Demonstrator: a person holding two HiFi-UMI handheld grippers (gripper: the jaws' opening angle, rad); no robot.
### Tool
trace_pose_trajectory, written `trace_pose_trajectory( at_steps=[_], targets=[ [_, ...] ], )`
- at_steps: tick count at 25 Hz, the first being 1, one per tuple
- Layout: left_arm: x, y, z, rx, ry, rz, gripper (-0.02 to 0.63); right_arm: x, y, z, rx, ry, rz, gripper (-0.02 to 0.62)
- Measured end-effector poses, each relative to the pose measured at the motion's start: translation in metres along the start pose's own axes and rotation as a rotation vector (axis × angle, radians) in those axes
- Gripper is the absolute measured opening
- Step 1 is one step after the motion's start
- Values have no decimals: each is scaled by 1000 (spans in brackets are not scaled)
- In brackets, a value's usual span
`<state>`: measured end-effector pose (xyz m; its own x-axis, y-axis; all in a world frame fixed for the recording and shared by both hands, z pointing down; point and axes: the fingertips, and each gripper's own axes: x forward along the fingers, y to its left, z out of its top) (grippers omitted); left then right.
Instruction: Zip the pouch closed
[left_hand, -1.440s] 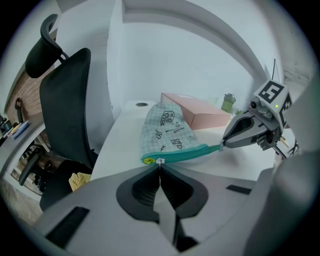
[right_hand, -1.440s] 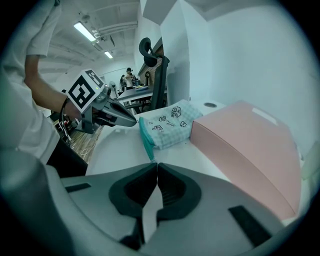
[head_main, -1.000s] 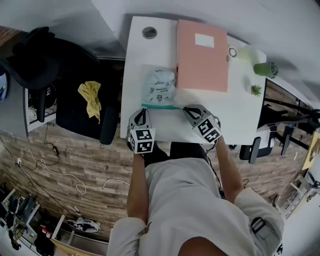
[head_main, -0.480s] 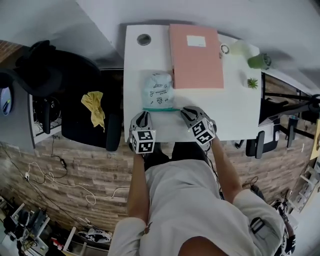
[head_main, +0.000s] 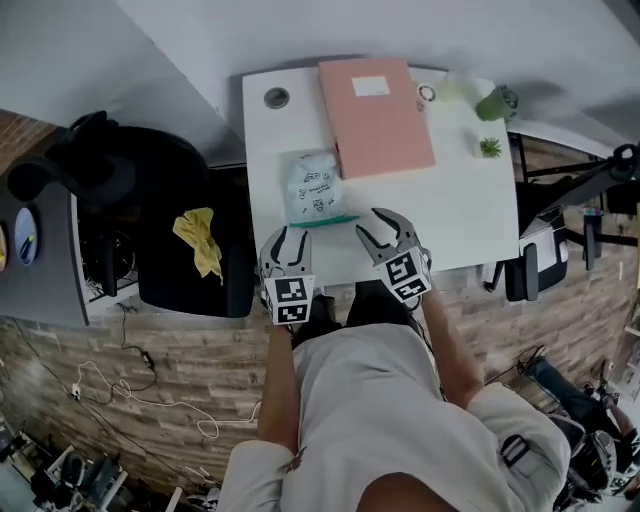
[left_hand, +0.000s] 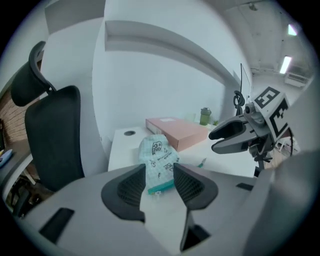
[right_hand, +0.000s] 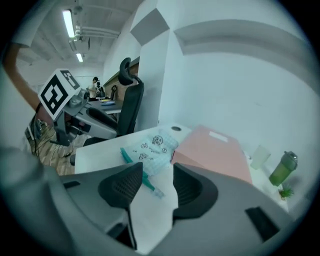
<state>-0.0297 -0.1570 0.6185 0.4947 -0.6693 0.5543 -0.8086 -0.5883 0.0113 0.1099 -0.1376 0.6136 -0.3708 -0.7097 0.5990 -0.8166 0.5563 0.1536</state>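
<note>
While both tools hang over the near edge of the white table, let's sweep across from the left of the head view: a black office chair fills the left side, and a crumpled yellow cloth lies on its seat. Next comes the left gripper, just below centre, pointing up the frame at the table. Its own view shows the jaws parting, nothing pinched between the ribbed pads, so it's released. Just above it, on the table, there's the pouch, pale mint with little printed figures. It lies flat, its teal zip edge turned toward the lower part of the frame, clear of both tools. Whether that zip is run fully shut, I can't tell. Moving right, the right gripper sits just beside the zip's right end, angled toward upper left. Its jaws are spreading too, pads bare, the pouch seen on the tabletop beyond them. Above that, at upper centre, a pink folder lies flat, its lower left corner just beside the pouch. Far upper right, a green bottle and a small green plant finish the table
</note>
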Motion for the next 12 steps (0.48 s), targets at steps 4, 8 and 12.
trace_pose_trajectory(
  at_steps=[4,8,12],
  targets=[
    [-25,5,43,52,-126,0,205,-27,-6,42,59,-130,-92,220],
    [-54,14,84,81,-254,18,238,-58,-16,86,96,-252,-172,239],
    [-87,21,125,93,-392,39,271,-92,-24,127,112,-373,-250,283]
  ],
)
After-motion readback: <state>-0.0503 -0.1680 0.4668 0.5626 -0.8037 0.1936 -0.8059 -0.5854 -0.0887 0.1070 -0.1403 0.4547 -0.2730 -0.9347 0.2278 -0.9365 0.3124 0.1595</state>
